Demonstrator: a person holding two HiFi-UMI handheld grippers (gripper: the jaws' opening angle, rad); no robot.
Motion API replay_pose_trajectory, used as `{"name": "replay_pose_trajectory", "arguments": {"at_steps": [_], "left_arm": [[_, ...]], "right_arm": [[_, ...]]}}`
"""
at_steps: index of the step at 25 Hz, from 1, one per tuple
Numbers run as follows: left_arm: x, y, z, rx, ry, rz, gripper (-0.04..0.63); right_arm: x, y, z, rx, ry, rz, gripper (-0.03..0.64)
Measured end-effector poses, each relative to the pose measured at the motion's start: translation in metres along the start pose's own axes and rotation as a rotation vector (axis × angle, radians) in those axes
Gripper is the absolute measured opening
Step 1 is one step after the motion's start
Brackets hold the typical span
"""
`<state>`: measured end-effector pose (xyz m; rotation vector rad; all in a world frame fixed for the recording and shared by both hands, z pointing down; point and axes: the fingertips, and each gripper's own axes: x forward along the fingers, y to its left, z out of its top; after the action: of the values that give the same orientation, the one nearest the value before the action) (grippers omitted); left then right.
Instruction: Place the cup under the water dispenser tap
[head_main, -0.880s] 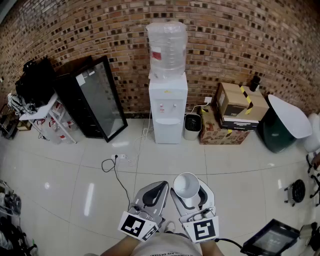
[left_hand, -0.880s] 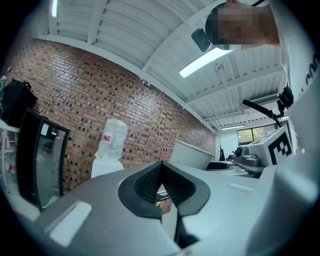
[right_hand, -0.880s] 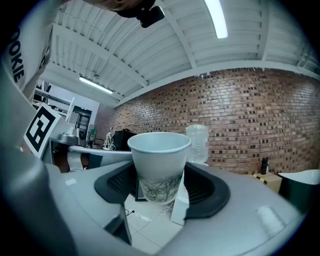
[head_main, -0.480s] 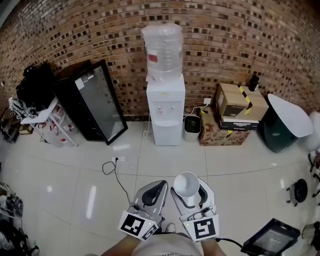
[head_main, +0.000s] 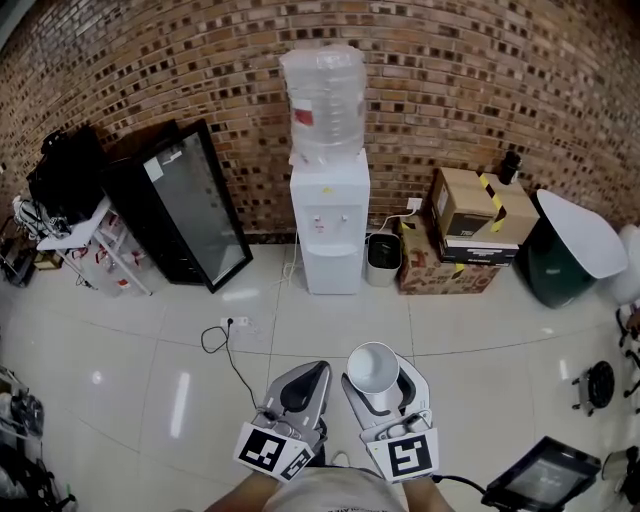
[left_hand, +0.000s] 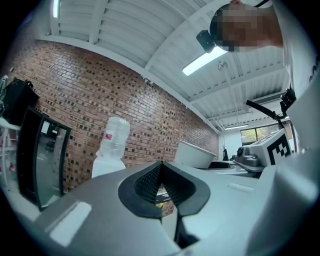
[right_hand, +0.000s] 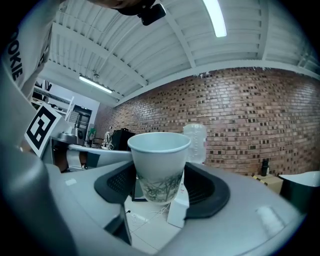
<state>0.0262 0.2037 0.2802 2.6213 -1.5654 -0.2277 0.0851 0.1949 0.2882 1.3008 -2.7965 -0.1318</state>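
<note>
- While the left gripper (head_main: 305, 378) has its jaws pressed together on nothing, it sits low, just beside the right one.
- The water dispenser (head_main: 328, 235) stands against the brick wall (head_main: 500, 80). It is straight ahead and well apart from both grippers, a bit to the left of the cup (head_main: 372, 368). Its tap is too small to make out.
- The right gripper (head_main: 378, 385) pinches the cup, which stands upright with its mouth up.
- So the cup must go forward and a little left, and the right hand is the one to carry it.

glossy tiled floor (head_main: 130, 350) carries water dispenser (head_main: 329, 230), cardboard boxes (head_main: 470, 215), small bin (head_main: 382, 258).
</note>
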Motion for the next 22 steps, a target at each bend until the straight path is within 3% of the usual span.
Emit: {"name": "replay_pose_trajectory", "arguments": {"at_steps": [22], "left_arm": [[0.106, 0.122, 0.005, -0.071, 0.012, -0.065, -0.012]], "right_arm": [[0.145, -0.045, -0.005, -0.018, 0.070, -0.060, 0.307]]}}
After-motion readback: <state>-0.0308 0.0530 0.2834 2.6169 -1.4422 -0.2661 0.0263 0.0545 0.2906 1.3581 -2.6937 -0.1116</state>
